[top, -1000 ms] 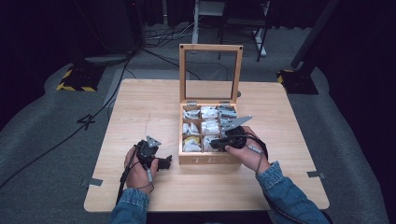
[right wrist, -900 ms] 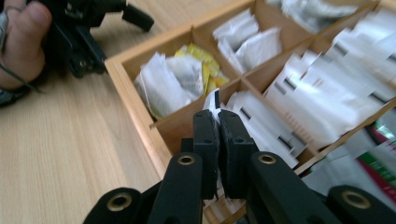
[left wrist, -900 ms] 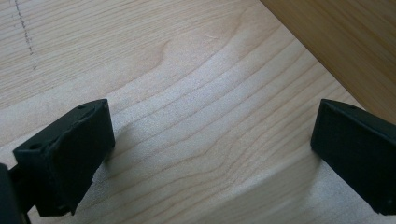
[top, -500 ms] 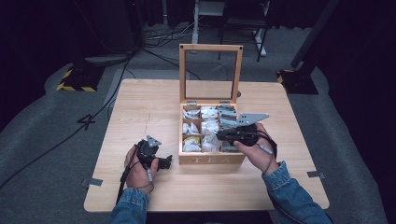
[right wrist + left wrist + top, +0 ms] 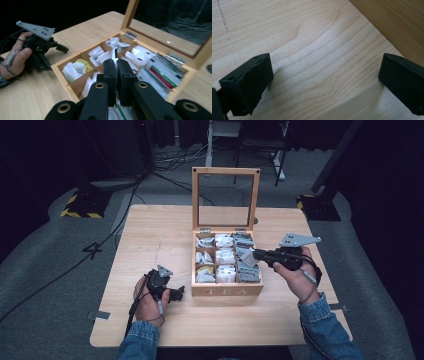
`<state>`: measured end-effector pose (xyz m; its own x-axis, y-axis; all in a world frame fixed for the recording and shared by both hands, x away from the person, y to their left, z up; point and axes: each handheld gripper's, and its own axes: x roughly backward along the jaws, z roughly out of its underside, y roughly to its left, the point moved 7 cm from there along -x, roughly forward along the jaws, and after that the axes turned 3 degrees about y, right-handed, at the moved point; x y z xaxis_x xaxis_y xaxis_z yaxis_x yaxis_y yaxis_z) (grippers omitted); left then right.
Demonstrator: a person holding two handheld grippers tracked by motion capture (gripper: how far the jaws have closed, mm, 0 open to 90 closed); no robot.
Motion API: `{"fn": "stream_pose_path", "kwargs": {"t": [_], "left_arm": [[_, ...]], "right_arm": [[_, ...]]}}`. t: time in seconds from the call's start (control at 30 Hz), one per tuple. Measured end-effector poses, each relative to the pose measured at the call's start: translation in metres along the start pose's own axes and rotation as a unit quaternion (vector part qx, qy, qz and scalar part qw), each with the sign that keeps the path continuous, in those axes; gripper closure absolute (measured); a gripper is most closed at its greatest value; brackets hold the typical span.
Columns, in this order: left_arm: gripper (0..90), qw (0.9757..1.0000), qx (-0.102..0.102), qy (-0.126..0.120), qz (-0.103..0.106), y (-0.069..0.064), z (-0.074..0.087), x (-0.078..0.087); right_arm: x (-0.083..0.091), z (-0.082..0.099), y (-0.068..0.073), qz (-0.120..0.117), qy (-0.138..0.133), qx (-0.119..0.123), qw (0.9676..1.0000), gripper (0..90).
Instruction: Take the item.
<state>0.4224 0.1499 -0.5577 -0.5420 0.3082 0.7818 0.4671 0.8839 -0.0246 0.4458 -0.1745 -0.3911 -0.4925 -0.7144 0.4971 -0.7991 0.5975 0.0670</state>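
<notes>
Dark floor and cables surrounded a pale wooden counter [image 5: 150, 240], on which a wooden tea box [image 5: 227, 290] stood with its glass lid raised upright. From the high view, the right tool [image 5: 250, 254] hovered over the box's right-hand compartments with a flat tea packet [image 5: 244, 253] at its tip, while the left tool [image 5: 179, 293] rested on the counter just beside the box's front left corner. That tool's own view showed what the high view could not: its jaws stood wide apart with bare wood grain between them and the box wall at the upper right. Looking along the right tool [image 5: 116, 65], its view showed the jaws pinched narrow on the thin white packet [image 5: 114, 53], above compartments of white, yellow and green-striped sachets, with the other hand [image 5: 17, 58] farther off at the left.
</notes>
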Motion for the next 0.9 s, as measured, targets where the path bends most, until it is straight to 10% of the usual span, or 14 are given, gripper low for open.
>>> {"fn": "stream_pose_path", "kwargs": {"t": [0.9], "left_arm": [[0.0,1.0,-0.005,-0.001,0.001,0.0,-0.002,-0.002]], "right_arm": [[0.05,0.025,-0.078,0.104,-0.002,-0.077,0.9915,86.7]]}}
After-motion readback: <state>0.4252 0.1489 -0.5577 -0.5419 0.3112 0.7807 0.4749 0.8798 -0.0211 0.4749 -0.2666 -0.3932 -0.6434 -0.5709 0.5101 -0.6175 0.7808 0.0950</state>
